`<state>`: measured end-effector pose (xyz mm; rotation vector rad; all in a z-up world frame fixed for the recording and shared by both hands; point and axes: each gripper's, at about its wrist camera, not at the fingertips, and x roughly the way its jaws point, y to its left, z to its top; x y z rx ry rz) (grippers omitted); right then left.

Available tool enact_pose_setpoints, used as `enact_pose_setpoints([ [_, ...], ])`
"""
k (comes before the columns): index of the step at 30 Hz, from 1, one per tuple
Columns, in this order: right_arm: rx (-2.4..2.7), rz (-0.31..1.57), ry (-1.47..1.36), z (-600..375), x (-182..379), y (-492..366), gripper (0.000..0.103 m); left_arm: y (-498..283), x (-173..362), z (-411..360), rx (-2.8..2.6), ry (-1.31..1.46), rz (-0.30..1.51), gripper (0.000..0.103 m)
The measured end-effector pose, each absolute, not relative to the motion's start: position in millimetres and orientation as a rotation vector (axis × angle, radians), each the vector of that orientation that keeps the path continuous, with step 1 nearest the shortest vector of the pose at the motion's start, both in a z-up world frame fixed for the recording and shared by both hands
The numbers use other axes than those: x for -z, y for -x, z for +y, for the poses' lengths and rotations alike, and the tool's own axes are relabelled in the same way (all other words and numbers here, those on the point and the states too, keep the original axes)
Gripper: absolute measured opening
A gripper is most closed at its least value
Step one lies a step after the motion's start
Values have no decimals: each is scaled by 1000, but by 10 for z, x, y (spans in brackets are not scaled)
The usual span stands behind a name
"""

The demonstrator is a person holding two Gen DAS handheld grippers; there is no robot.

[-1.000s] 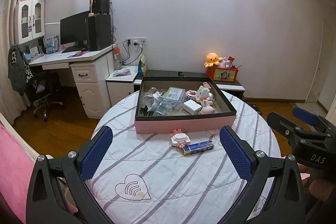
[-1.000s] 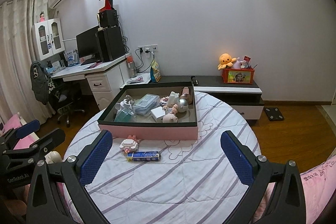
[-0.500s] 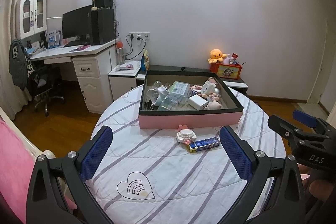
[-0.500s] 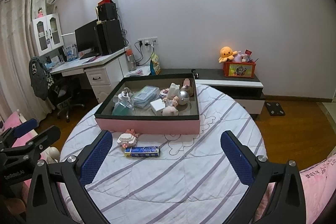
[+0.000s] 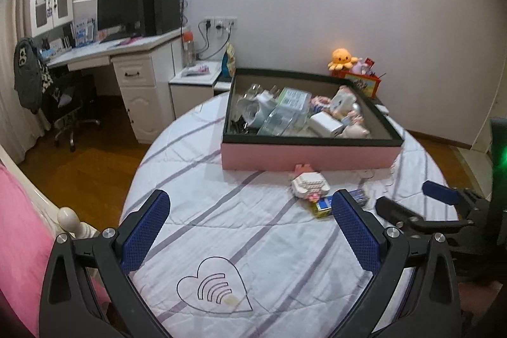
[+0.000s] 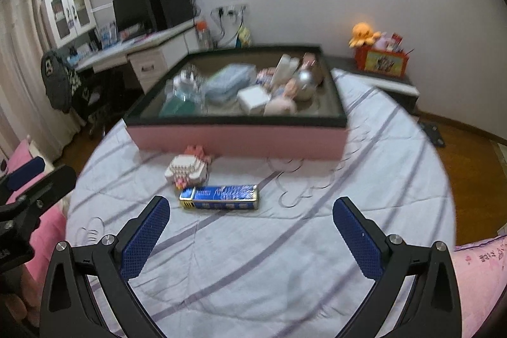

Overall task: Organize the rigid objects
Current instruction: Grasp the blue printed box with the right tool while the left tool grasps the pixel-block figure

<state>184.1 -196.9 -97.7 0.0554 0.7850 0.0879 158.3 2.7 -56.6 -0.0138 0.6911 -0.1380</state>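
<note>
Left wrist: left tongs spread, empty, over the bed. Brick toy just near the pink box.

Right wrist: right tongs spread, empty, approaching blue tin; next, straddle and pinch it.

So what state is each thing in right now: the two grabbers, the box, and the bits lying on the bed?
Left gripper: open, empty.
Right gripper: open, empty, above the quilt.
Pink box: lidless, holding many items.
Blue tin: lying flat, outside the box.
Brick toy: on the quilt, beside the tin, outside the box.
</note>
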Motion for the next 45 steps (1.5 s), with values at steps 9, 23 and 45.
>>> enact_pose_setpoints([
  [9,-126,904,-6,-1706,1400,-2265,103,-1882,807,112,124,27,751,103],
  [23,-140,891,24,-1788,1470,-2307,84,-2034,934,-50,153,11,788,103],
  [45,-65,874,34,-2246,1444,-2368,84,-2604,1438,-743,233,1,920,79],
])
